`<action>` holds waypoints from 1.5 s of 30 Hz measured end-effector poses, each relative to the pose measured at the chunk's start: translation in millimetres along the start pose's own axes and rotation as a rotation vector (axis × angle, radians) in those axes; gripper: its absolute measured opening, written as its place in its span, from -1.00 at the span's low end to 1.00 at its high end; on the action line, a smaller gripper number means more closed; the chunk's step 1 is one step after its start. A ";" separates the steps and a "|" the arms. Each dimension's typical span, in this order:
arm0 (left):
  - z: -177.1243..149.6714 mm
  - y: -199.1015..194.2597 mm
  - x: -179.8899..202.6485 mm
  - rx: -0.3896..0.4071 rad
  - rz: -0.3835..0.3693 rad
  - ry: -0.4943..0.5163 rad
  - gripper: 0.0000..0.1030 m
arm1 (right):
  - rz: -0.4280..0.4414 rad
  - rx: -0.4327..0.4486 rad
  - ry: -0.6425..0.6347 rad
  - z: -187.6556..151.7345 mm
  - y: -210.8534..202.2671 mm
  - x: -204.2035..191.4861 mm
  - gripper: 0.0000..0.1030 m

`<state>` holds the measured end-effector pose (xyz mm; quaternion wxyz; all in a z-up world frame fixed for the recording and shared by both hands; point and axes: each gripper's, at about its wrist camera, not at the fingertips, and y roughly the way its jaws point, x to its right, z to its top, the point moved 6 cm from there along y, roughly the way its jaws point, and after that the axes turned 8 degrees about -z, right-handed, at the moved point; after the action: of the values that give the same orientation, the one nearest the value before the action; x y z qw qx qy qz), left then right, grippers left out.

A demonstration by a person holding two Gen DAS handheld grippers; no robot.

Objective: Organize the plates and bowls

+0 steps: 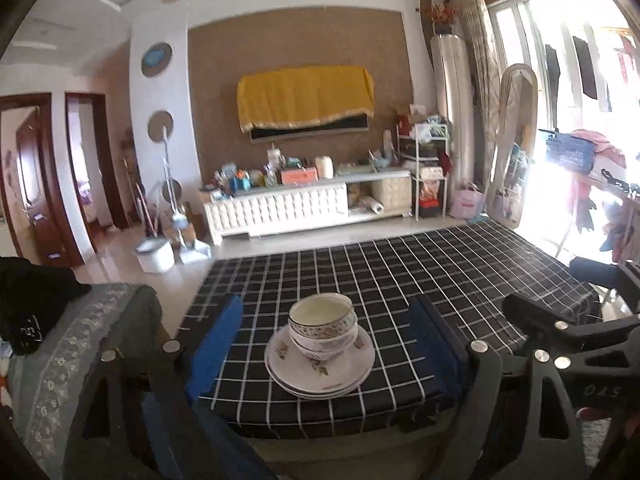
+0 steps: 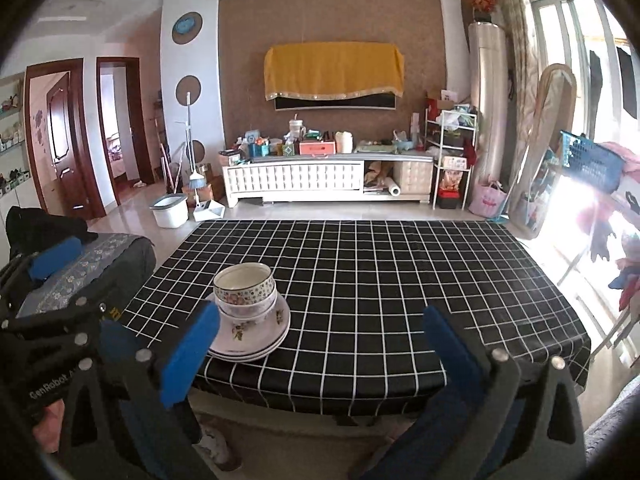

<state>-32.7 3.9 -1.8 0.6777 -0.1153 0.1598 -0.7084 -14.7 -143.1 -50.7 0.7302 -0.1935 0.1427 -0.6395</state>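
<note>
The bowls (image 1: pixel 322 326) sit stacked on the plates (image 1: pixel 320 364), near the front edge of the checked surface (image 1: pixel 440 264). Both the left gripper (image 1: pixel 328 344) and right gripper (image 2: pixel 320 340) have wide-open, empty jaws. The stacking looks done. Next, they likely just pull away.

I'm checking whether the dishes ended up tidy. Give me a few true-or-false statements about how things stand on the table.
1. The bowls sit nested on top of the stacked plates. True.
2. The stack stands on a plain white tablecloth. False: the tablecloth is black with a white grid.
3. The left claw is clamped on a bowl. False: it is open, apart from the stack.
4. The right claw is open and holds nothing. True.
5. Loose plates lie scattered across the table. False: all are in one stack.
</note>
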 end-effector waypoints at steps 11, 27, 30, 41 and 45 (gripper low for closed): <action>-15.8 -10.2 -1.5 0.000 0.009 -0.047 0.96 | -0.015 0.058 -0.017 -12.3 -22.7 1.1 1.00; -26.4 -15.4 -2.3 -0.017 -0.022 -0.072 0.96 | -0.030 0.033 -0.044 -19.9 -18.5 -0.8 1.00; -27.3 -15.6 -3.2 -0.021 -0.016 -0.074 0.96 | -0.015 0.038 -0.047 -20.8 -19.8 -1.6 1.00; -28.4 -19.2 -5.6 -0.032 -0.031 -0.098 0.96 | 0.014 0.067 -0.054 -18.7 -24.2 -3.9 1.00; -28.2 -18.9 -6.8 -0.032 -0.025 -0.096 0.96 | 0.022 0.063 -0.055 -18.8 -23.1 -6.4 1.00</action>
<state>-60.5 13.1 -20.2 0.6739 -0.1620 0.1369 -0.7078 -44.4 -141.1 -56.9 0.7466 -0.1864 0.1046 -0.6300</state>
